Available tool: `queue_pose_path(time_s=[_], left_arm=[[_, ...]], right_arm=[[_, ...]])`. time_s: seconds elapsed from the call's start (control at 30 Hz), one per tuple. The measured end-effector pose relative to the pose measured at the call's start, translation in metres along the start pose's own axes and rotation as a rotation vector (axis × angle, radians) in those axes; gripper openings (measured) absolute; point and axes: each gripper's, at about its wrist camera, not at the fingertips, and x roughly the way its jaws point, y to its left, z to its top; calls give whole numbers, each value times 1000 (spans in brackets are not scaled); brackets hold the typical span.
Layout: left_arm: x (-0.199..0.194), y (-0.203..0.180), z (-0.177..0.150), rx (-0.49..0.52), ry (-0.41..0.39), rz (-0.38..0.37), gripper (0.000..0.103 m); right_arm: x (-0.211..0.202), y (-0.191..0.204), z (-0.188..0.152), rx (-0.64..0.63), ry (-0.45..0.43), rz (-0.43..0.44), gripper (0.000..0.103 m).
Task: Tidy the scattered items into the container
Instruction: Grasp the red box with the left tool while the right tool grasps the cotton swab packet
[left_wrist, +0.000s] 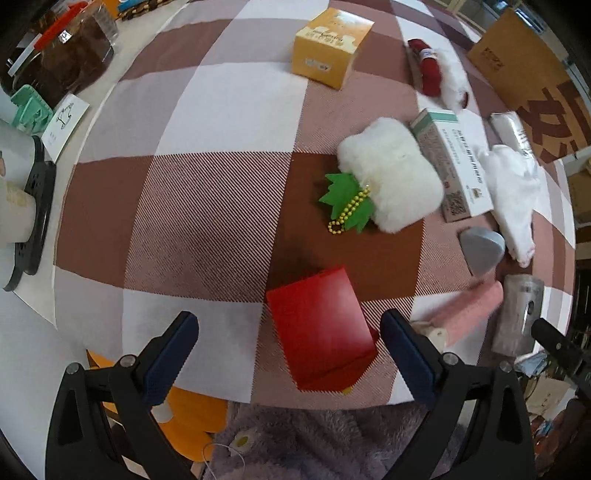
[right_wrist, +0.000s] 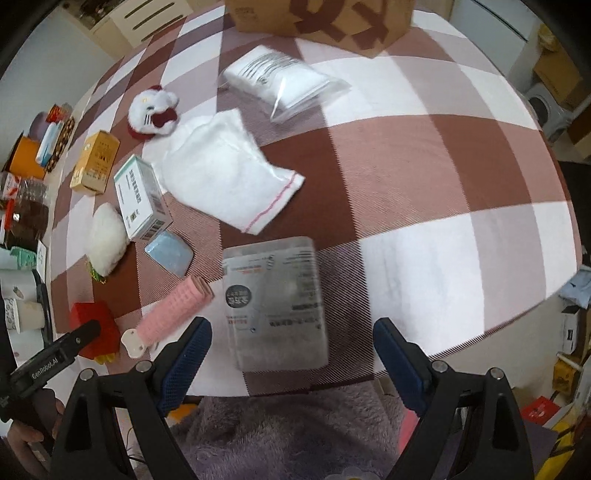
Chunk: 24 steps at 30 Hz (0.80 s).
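Observation:
Scattered items lie on a checked tablecloth. My left gripper (left_wrist: 288, 328) is open, its blue pads either side of a red box (left_wrist: 319, 328) near the table's front edge. Beyond it lie a white fluffy pouch (left_wrist: 391, 177) with a green leaf and gold beads, a yellow box (left_wrist: 330, 48) and a green-white carton (left_wrist: 450, 162). My right gripper (right_wrist: 291, 336) is open around the near end of a clear plastic packet (right_wrist: 275, 302). A white cloth (right_wrist: 225, 171), a zip bag (right_wrist: 284, 81), a pink roller (right_wrist: 171, 310) and a blue-grey pad (right_wrist: 170, 253) lie around. The cardboard box (right_wrist: 325, 16) stands at the far edge.
A plush cat head (right_wrist: 153, 110) and a red roll (left_wrist: 430, 68) lie further back. Jars and a cup (left_wrist: 14, 192) crowd the left side off the cloth. A purple fleece garment (right_wrist: 288, 435) is right below the grippers. The cloth's right half (right_wrist: 443, 184) is bare.

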Motion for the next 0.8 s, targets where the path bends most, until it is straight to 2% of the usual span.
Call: queue_pose_path(time_s=[0.33, 0.37, 0.4, 0.47, 0.6, 0.77, 0.8], left_arm=[[16, 5, -11, -43, 23, 3, 98], [17, 7, -12, -48, 23, 5, 95], [18, 8, -14, -52, 25, 5, 93], [20, 12, -17, -61, 34, -9, 90], [20, 16, -24, -63, 28, 1, 80], [16, 24, -32, -59, 2, 25, 58], [15, 26, -34, -57, 0, 26, 57]], right_arm=[[26, 15, 1, -51, 53, -46, 91], [28, 15, 0, -51, 57, -50, 90], [29, 15, -1, -51, 61, -55, 79], [33, 13, -1, -42, 83, -26, 68], [32, 14, -4, -47, 73, -27, 68], [31, 14, -9, -58, 61, -20, 68], [30, 14, -10, -60, 60, -18, 68]])
